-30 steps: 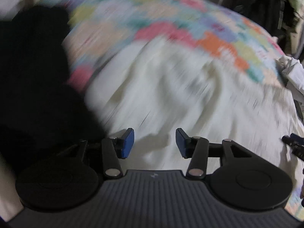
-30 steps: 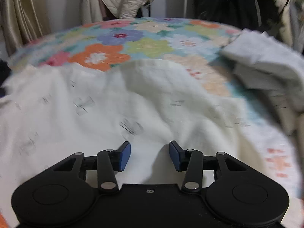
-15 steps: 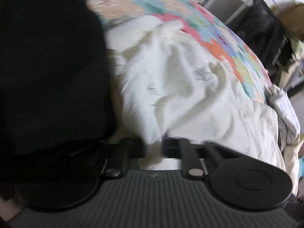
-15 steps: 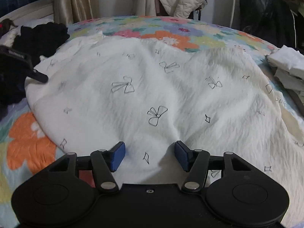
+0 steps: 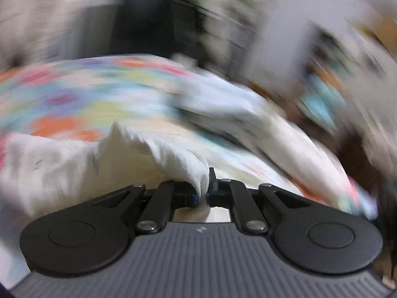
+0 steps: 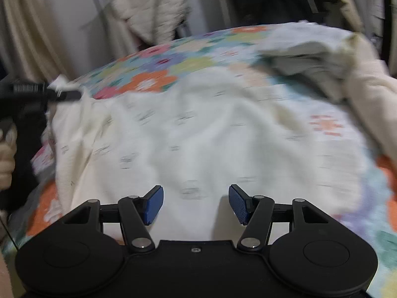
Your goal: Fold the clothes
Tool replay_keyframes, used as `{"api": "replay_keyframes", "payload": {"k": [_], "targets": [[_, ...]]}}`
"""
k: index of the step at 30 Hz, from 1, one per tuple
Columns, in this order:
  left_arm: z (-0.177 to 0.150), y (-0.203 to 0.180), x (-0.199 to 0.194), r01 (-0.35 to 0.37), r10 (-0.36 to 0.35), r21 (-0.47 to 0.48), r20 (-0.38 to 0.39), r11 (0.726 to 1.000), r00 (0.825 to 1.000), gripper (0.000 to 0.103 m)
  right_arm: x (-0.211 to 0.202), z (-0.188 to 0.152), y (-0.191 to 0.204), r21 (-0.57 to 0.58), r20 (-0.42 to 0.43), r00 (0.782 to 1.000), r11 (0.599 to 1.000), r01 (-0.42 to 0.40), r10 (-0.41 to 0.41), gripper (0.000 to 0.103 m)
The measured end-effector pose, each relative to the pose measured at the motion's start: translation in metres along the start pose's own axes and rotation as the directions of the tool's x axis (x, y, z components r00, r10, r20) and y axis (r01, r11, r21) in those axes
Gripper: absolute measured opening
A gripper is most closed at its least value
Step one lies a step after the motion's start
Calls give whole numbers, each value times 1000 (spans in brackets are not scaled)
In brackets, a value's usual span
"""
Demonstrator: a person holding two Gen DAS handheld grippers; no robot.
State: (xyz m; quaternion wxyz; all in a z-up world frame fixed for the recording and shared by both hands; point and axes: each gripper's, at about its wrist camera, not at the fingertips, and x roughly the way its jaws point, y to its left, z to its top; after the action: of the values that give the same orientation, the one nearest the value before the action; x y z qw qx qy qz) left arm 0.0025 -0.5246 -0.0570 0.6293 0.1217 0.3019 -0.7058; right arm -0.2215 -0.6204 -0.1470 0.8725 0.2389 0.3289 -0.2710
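Note:
A white garment with small black bow prints [image 6: 198, 134] lies spread on a flowered bedspread [image 6: 158, 74]. My left gripper [image 5: 203, 193] is shut on a bunched edge of the white garment [image 5: 173, 159] and lifts it; this view is blurred. The left gripper also shows at the far left of the right wrist view [image 6: 62, 94], holding the garment's corner raised. My right gripper [image 6: 196, 203] is open and empty, low over the near part of the garment.
A stack of folded pale clothes [image 6: 310, 54] sits on the bed at the right, also in the left wrist view [image 5: 235, 114]. A quilted cream jacket [image 6: 148, 7] and dark clothes hang behind the bed.
My left gripper, open a second ago, closed on the garment's edge and has swung it up and toward the right. My right gripper stayed open and shifted over the garment.

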Motion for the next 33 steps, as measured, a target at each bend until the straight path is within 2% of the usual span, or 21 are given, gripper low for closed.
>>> {"api": "replay_keyframes", "payload": {"k": [1, 2, 3, 4, 5, 8, 10, 13, 15, 17, 19, 21, 24, 25, 26, 27, 29, 31, 33], "targets": [[1, -22, 20, 68, -65, 43, -68, 997, 996, 6, -5, -1, -7, 7, 10, 1000, 1000, 18, -18, 64], [1, -44, 41, 138, -126, 80, -139, 987, 982, 7, -11, -3, -14, 13, 21, 999, 999, 31, -32, 64], [-5, -61, 58, 216, -194, 91, -208, 972, 959, 10, -15, -5, -19, 17, 32, 999, 999, 43, -43, 64], [-12, -72, 72, 258, -226, 89, -268, 962, 936, 12, -19, -7, -25, 21, 43, 998, 998, 54, -55, 64], [-20, -79, 87, 270, -226, 90, -334, 959, 915, 11, -23, -12, -32, 28, 57, 996, 997, 67, -69, 64], [-32, -82, 90, 243, -175, 146, -370, 959, 912, 16, -29, -24, -51, 82, 63, 992, 991, 106, -111, 63], [-28, -65, 72, 236, -189, 98, -344, 967, 920, 24, -28, -28, -57, 95, 24, 992, 988, 123, -126, 64], [-16, -36, 40, 212, -197, 21, -292, 977, 936, 35, -34, -29, -59, 74, 39, 989, 987, 141, -144, 64], [-12, -21, 22, 148, -136, 27, -265, 989, 955, 46, -41, -24, -60, 72, 54, 984, 984, 163, -167, 64], [-13, -7, 5, 61, -52, 33, -241, 998, 969, 50, -50, -14, -59, 84, 92, 982, 984, 158, -166, 64], [-20, 10, 1, 0, -3, -14, -248, 1000, 969, 50, -56, 0, -54, 79, 135, 980, 988, 133, -143, 64], [-28, 22, 3, -48, 39, -24, -284, 999, 958, 50, -56, 16, -41, 38, 172, 979, 994, 106, -111, 64], [-36, 25, 7, -76, 76, 11, -317, 997, 945, 50, -37, 28, -11, -118, 149, 987, 990, 79, -61, 67], [-38, 24, 8, -80, 84, 24, -326, 996, 942, 50, -30, 32, 0, -171, 139, 989, 983, 72, -48, 72], [-40, 24, 8, -76, 82, 29, -331, 997, 940, 50, -19, 30, 12, -245, 122, 990, 964, 105, -77, 79], [-42, 23, 7, -72, 79, 34, -335, 997, 939, 50, -7, 28, 24, -317, 107, 988, 938, 138, -109, 79], [-45, 23, 8, -64, 72, 33, -348, 997, 935, 50, 18, 24, 37, -433, 90, 970, 868, 244, -227, 79], [-48, 22, 6, -60, 68, 34, -358, 998, 931, 50, 33, 18, 38, -494, 110, 943, 806, 326, -315, 79], [-51, 23, 4, -61, 69, 34, -366, 998, 928, 50, 46, 14, 29, -520, 84, 931, 782, 344, -354, 76]]}}
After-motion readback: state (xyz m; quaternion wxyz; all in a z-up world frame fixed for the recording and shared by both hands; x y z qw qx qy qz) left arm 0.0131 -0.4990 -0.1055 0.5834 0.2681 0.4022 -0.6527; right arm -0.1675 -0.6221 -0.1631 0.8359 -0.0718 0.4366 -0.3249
